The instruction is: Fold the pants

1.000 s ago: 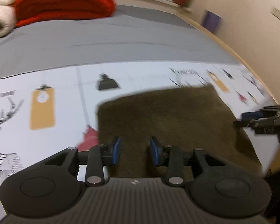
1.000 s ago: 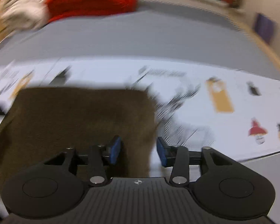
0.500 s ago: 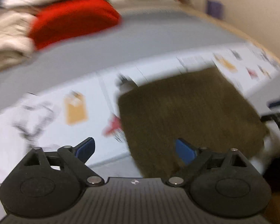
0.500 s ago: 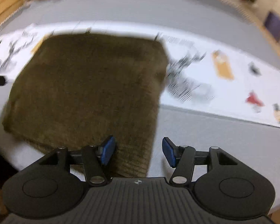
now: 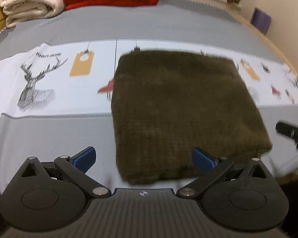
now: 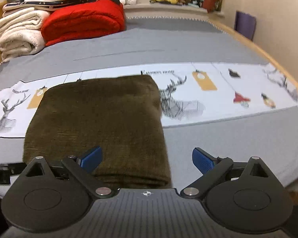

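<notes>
Two grippers: the left gripper [image 5: 143, 157] and the right gripper [image 6: 147, 158] both hover above the near edge of the bed, their blue fingers [image 5: 84, 157] a second ago near together, now opening to their widest, with nothing between them.
Release: both have let go of the cloth and drawn back toward the person since a second ago; no pad touches it now.
Pants: the dark olive-brown folded pants [image 5: 180, 109] lie flat as a compact rectangle, near end on the grey bedsheet [image 5: 49, 134], far end on the white printed cloth with deer and tag drawings [image 5: 55, 79].
Meaning: the last fold looks finished; the task seems done or nearly so, barring a final tidy.
Far end: a red folded blanket [image 6: 83, 22] and a cream rolled blanket [image 6: 19, 33] sit well apart from the pants.
</notes>
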Motion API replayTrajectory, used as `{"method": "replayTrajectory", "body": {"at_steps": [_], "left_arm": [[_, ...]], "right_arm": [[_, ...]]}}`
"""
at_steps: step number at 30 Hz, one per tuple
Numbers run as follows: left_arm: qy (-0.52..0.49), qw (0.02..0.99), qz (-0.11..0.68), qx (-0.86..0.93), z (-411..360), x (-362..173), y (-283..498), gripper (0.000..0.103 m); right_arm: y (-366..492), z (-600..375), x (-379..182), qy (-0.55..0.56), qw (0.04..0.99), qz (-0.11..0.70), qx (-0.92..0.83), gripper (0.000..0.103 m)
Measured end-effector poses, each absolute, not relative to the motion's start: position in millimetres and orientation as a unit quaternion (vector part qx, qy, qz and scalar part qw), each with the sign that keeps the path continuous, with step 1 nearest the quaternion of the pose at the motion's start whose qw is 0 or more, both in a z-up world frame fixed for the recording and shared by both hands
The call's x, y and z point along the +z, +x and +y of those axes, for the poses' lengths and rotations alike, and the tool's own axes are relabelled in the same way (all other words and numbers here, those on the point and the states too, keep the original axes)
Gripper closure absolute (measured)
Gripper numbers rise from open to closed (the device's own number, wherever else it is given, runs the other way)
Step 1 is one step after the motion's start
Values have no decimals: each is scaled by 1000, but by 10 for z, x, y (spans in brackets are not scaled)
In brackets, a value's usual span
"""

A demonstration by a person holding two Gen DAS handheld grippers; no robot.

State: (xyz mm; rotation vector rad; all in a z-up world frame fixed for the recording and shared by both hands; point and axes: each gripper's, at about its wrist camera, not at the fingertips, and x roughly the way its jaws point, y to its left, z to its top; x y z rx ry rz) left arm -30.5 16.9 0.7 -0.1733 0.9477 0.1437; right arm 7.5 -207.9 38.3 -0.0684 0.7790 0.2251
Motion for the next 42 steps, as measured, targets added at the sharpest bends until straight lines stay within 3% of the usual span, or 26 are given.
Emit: {"method": "replayTrajectory", "body": {"at_steps": [8, 42], "left_arm": [[-108, 874, 467, 80, 209, -128, 14, 0], [-89, 879, 467, 44, 76, -182, -4, 0]], "right_arm": [[219, -1955, 273, -56, 915, 382, 118, 6], [257, -1873, 169, -61, 901, 408, 135, 6]]}}
